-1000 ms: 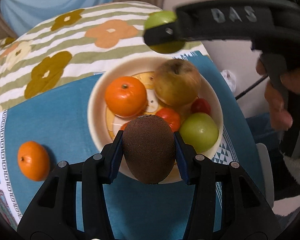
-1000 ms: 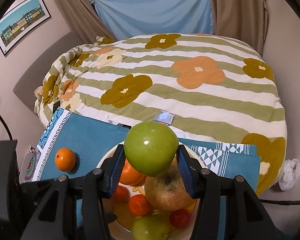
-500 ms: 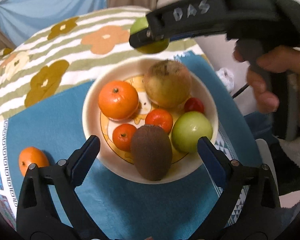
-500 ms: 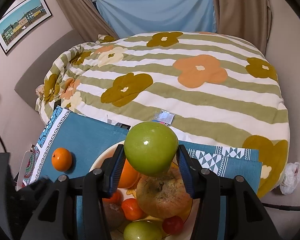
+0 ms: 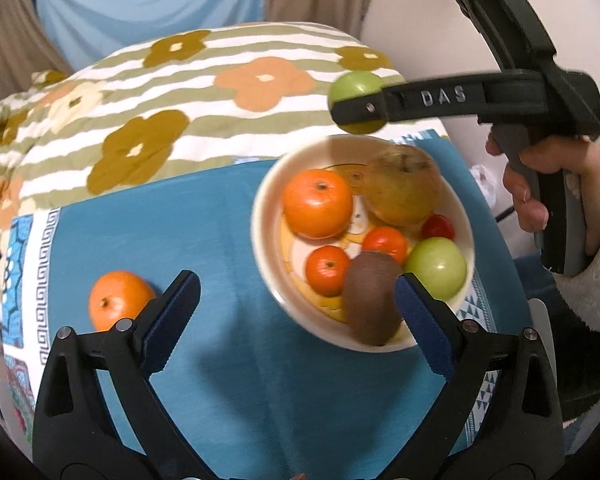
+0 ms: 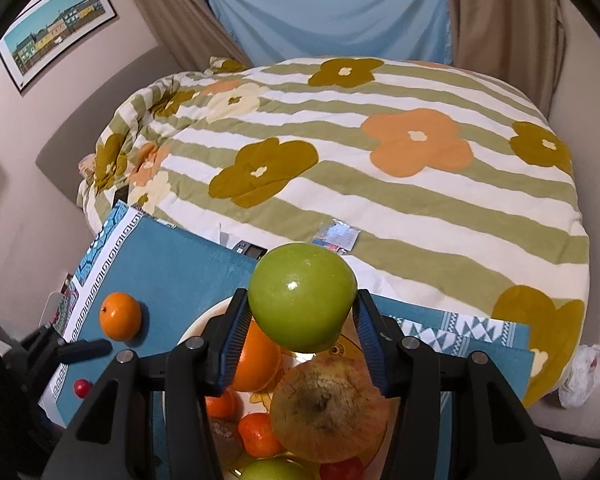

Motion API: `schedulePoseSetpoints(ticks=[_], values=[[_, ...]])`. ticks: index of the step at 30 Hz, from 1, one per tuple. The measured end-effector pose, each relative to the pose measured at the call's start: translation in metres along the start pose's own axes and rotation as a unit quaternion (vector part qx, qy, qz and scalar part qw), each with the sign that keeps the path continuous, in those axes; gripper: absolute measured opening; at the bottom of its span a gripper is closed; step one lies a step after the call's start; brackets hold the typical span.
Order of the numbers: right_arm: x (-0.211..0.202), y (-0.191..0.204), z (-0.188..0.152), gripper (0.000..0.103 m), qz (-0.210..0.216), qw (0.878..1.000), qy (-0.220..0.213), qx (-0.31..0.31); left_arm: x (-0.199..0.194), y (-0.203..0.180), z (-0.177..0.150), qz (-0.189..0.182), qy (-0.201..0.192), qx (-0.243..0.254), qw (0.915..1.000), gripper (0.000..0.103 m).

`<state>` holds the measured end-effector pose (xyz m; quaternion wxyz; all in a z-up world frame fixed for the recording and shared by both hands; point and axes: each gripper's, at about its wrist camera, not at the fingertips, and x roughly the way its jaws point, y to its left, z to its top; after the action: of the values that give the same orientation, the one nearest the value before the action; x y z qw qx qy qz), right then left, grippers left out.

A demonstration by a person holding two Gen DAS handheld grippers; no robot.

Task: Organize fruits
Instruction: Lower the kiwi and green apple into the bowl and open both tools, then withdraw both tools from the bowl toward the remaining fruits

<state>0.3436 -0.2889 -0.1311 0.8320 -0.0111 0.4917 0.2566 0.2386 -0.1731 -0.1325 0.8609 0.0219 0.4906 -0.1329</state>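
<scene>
Right wrist – right claw clamps green apple

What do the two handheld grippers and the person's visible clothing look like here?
Both grippers are black plastic with triangular cut-outs, silver pivot bolts and ribbed blue pads on the fingers. The left gripper shows them close up, as does the right gripper. Seen side-on, the right one bears raised letters "DAS" and a grey pistol handle. The right hand emerges from a fluffy cream sleeve.
</scene>
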Motion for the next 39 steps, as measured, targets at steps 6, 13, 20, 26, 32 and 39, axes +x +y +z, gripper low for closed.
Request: schedulePoseSetpoints(ticks=[6, 13, 20, 26, 32, 39], values=[[0.015, 0.003, -0.003, 0.048, 0.007, 1.0, 0.017, -0.014, 0.001, 0.016, -0.007, 0.014, 0.003, -0.025, 0.9996, 0.103], [0.023, 0.006, -0.008, 0.049, 0.004, 0.999, 0.035, -0.017, -0.001, 0.026, -0.014, 0.023, 0.003, -0.044, 0.9988, 0.103], [0.0, 0.006, -0.008, 0.091, 0.009, 1.0, -0.012, 0.005, -0.015, 0.034, -0.02, 0.031, -0.007, -0.059, 0.9977, 0.103], [-0.016, 0.014, -0.013, 0.091, -0.006, 1.0, -0.029, 0.004, -0.032, 0.045, -0.025, 0.039, -0.018, -0.065, 0.997, 0.103], [-0.04, 0.03, -0.017, 0.091, -0.022, 0.999, -0.049, 0.004, -0.06, 0.066, -0.03, 0.051, -0.034, -0.077, 0.9951, 0.103], [-0.07, 0.061, -0.03, 0.091, -0.035, 0.998, -0.047, 0.011, -0.095, 0.094, -0.034, 0.064, -0.05, -0.06, 0.9949, 0.103]])
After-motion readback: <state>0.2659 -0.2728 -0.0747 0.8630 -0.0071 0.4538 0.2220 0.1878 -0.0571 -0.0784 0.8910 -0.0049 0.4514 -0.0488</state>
